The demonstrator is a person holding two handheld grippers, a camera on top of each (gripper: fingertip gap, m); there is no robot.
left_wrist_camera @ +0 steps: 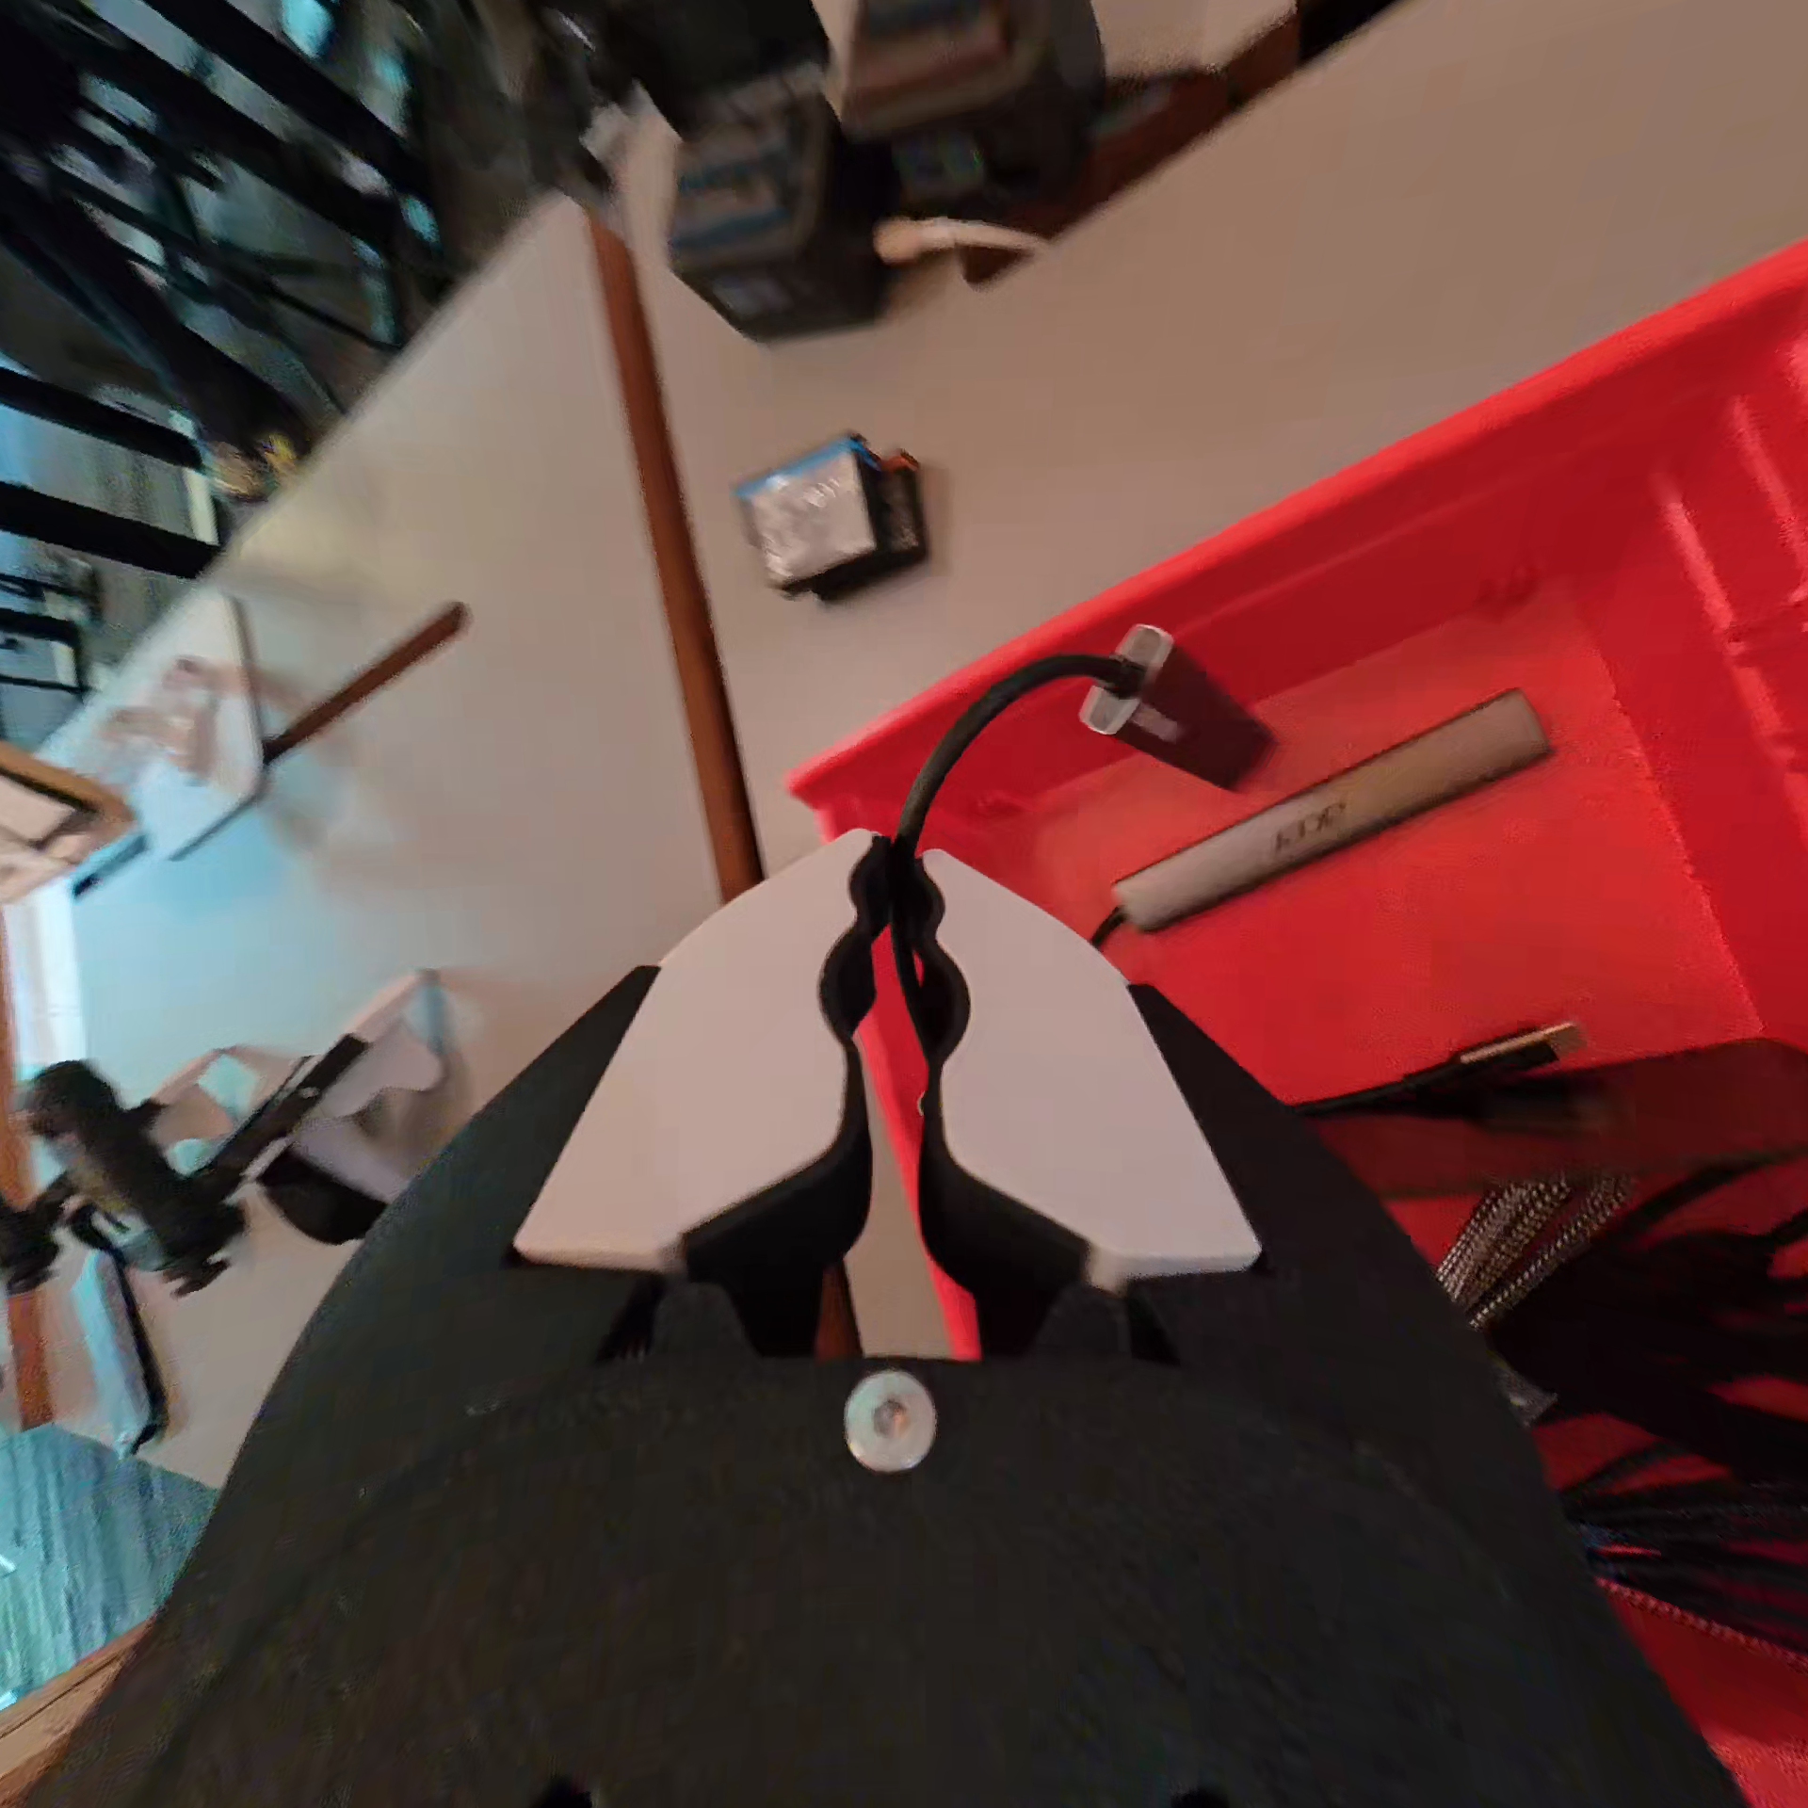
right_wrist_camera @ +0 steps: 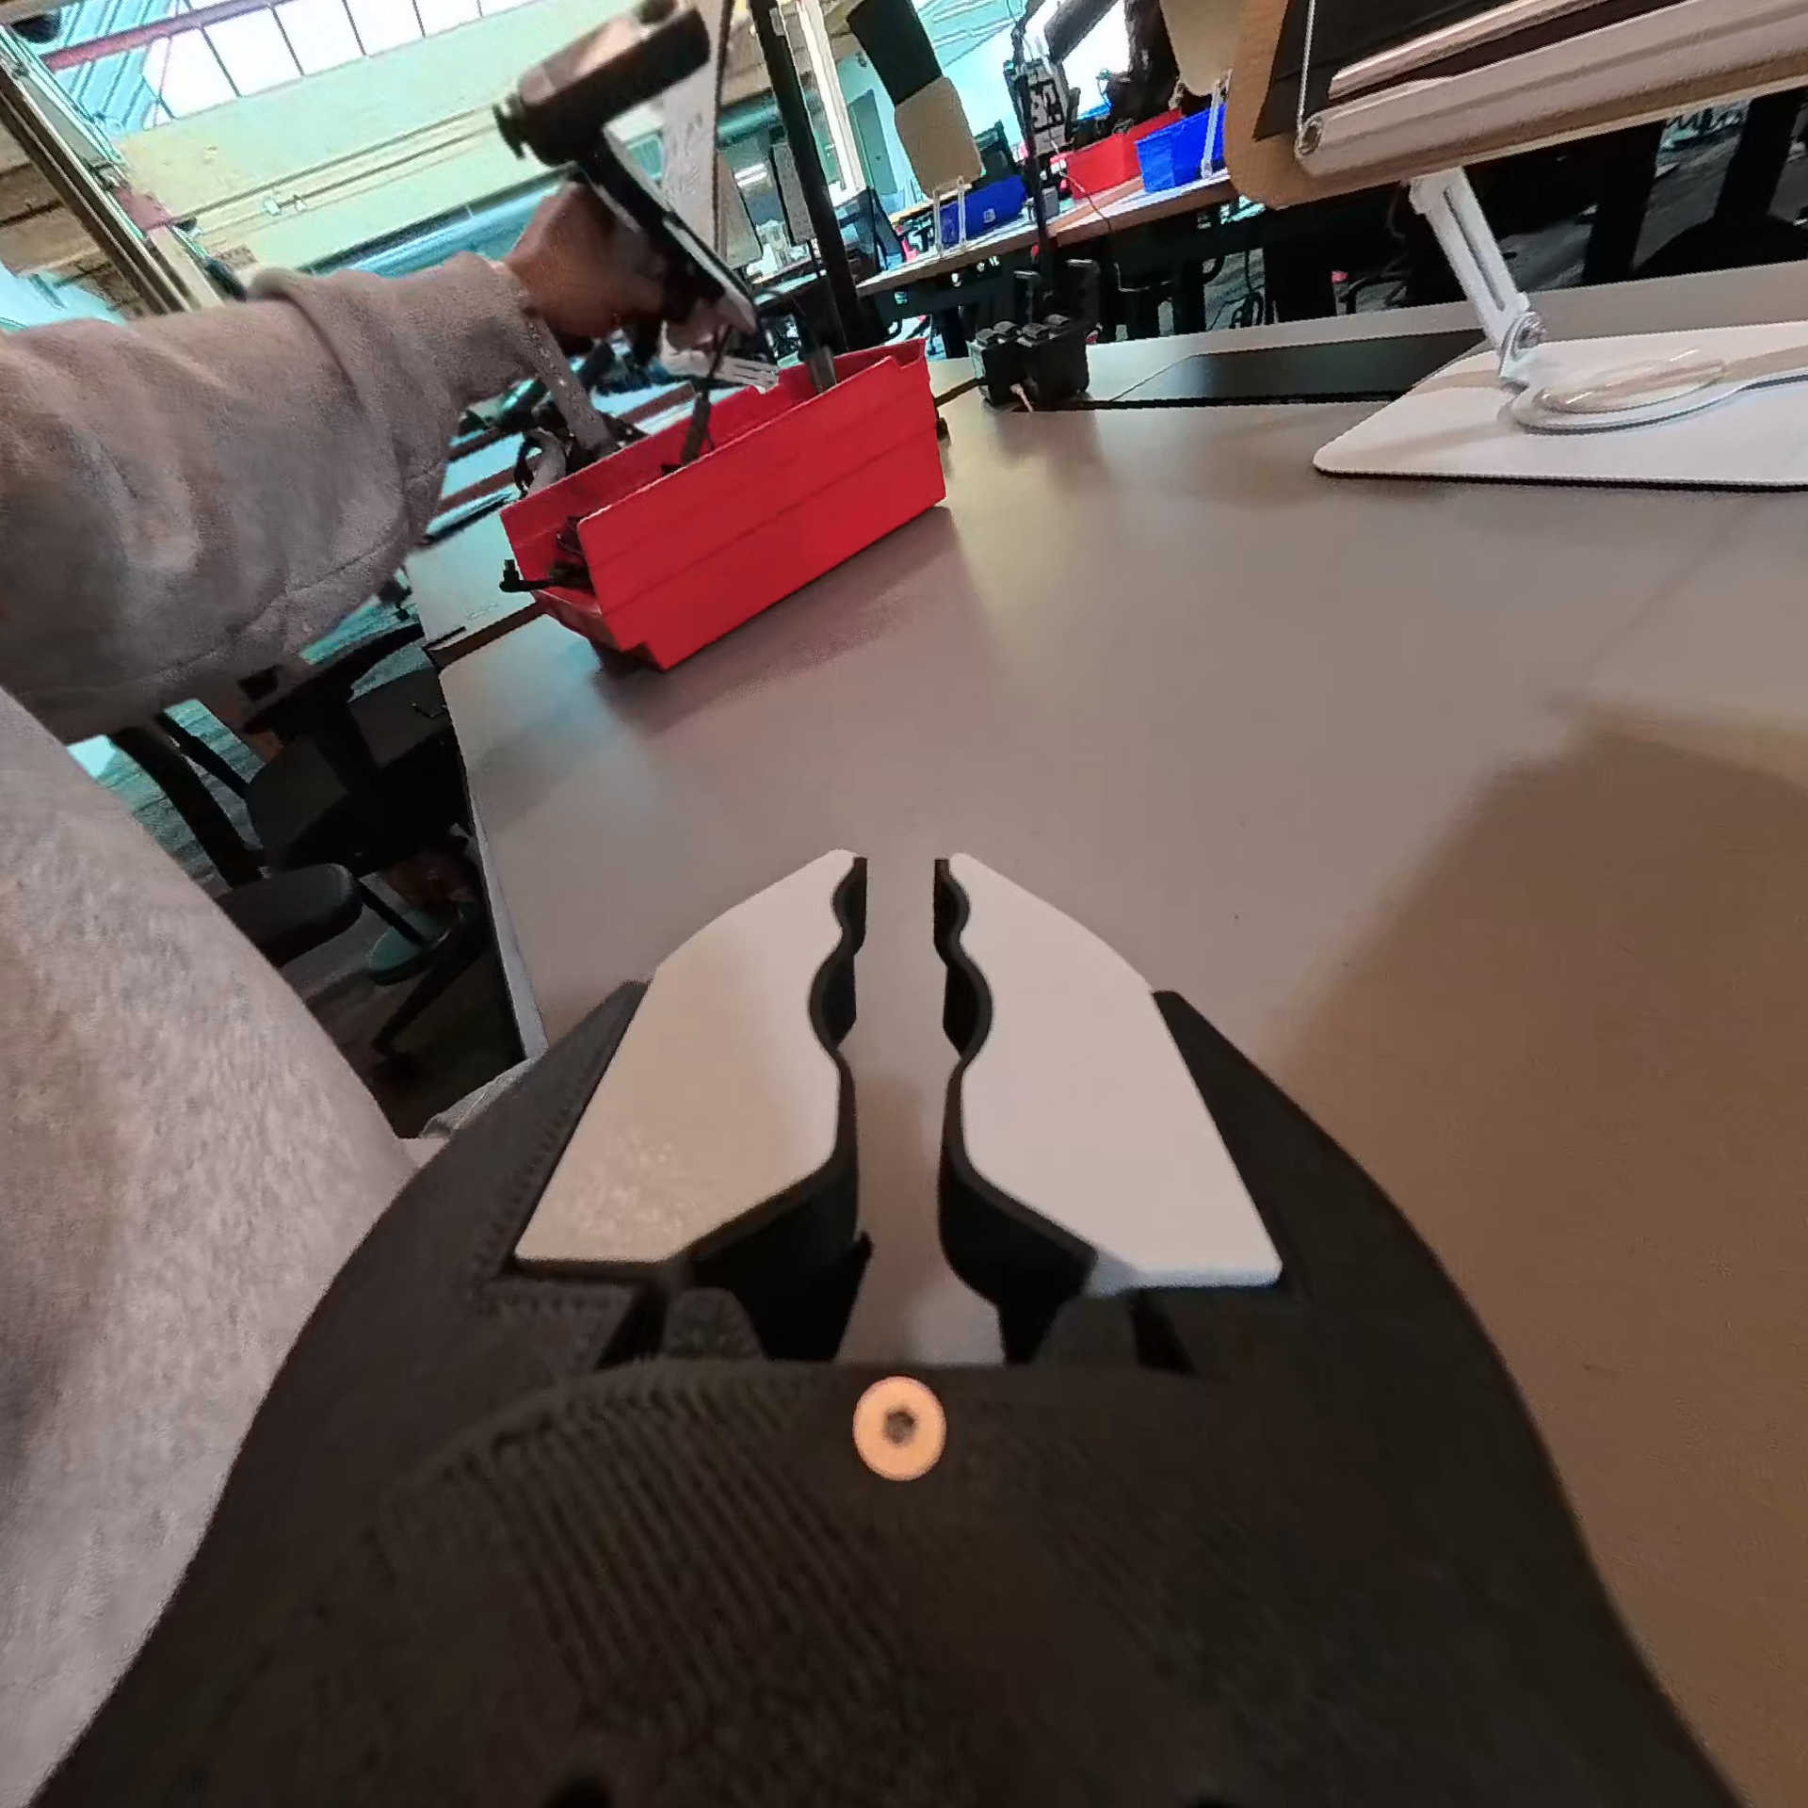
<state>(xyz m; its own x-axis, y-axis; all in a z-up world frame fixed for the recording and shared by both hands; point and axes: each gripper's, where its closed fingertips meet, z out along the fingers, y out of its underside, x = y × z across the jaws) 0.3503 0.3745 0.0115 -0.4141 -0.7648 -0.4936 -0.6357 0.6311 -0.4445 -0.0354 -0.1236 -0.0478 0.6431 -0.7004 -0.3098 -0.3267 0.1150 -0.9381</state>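
My left gripper [left_wrist_camera: 895, 851] is shut on a thin black cable [left_wrist_camera: 964, 724]. The cable arcs up to a dark hub with a silver end [left_wrist_camera: 1189, 714], which hangs over a red bin [left_wrist_camera: 1272, 577]. A grey slim hub [left_wrist_camera: 1340, 807] lies on the bin floor. A USB plug [left_wrist_camera: 1526, 1047] and a tangle of black cables [left_wrist_camera: 1614, 1272] lie beside it. In the right wrist view the left gripper [right_wrist_camera: 719, 338] is over the same red bin [right_wrist_camera: 763, 528], held by a hand in a grey sleeve [right_wrist_camera: 245, 440]. My right gripper [right_wrist_camera: 900, 866] is slightly open and empty, low over the grey table [right_wrist_camera: 1174, 685].
A small silver and black block [left_wrist_camera: 832, 514] lies on the table past the bin. A white monitor stand base [right_wrist_camera: 1565, 421] sits at the far right. Black chargers [right_wrist_camera: 1032, 362] stand behind the bin. The table edge and a chair [right_wrist_camera: 323, 802] are to the left. About 65 cm separates my left fingertips from my right.
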